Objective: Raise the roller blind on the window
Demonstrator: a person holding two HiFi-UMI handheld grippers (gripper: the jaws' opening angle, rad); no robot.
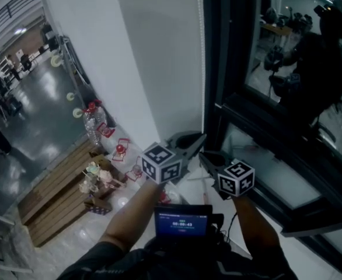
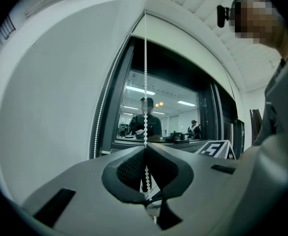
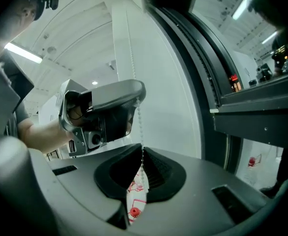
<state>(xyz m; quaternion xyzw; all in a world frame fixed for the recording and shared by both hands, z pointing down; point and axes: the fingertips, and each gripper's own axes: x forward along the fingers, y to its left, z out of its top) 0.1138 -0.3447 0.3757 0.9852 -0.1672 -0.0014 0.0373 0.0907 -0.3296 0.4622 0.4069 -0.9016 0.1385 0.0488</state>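
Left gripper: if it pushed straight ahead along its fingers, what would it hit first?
Probably the window glass, just beyond the bead chain the left gripper is shut on; depth is unclear.

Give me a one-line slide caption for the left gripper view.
Left hand-held gripper shut on the bead chain, which runs straight up in front of the dark window.

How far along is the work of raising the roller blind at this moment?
Done: left gripper and right gripper are both shut on the bead chain. In hand: apparently the pull on that chain. Left: most of the raising, it seems; the white blind still hangs down to the grippers' height in the head view.
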